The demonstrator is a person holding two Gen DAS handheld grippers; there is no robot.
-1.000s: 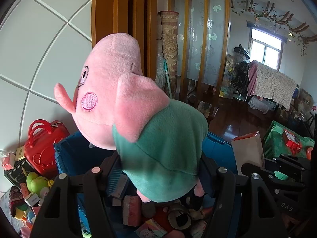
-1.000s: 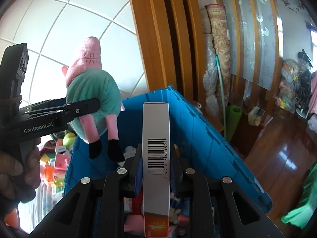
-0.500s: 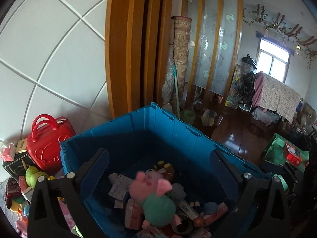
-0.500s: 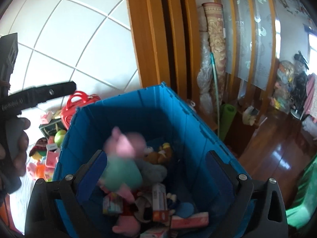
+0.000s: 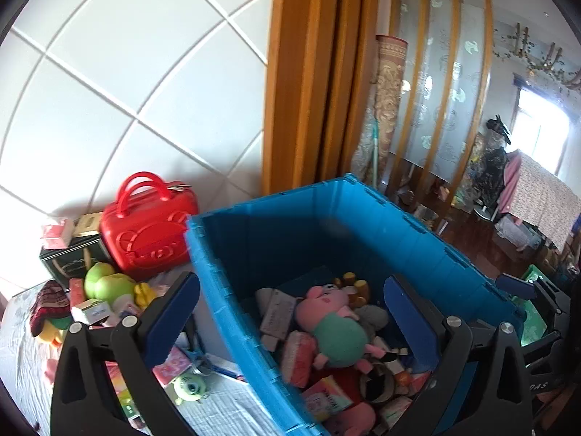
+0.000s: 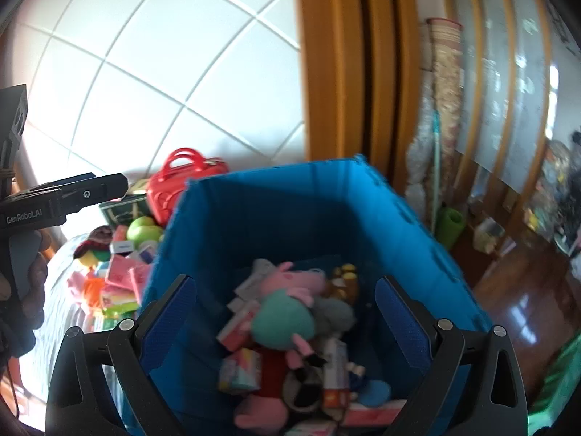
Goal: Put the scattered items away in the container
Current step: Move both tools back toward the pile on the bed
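The blue crate [image 5: 276,196] [image 6: 272,174] holds a heap of toys and boxes. On top lies the pink pig plush in a green shirt [image 5: 334,323] [image 6: 287,301], with the grey barcoded box [image 6: 336,370] beside it. My left gripper [image 5: 290,305] is open and empty, straddling the crate's left wall. My right gripper [image 6: 285,312] is open and empty above the crate's inside. A finger of the left gripper [image 6: 105,185], held by a hand, shows at the left of the right wrist view.
Left of the crate, on a white cloth, lie a red carry case [image 5: 149,225], a green apple plush [image 5: 105,283], a green monster toy [image 5: 189,388] and several small boxes. A tiled wall and a wooden post [image 5: 308,91] stand behind. Dark wooden floor lies at right.
Both grippers opened: the left let go of the pig plush, the right of the barcoded box, and both now lie in the crate. Both grippers shifted left.
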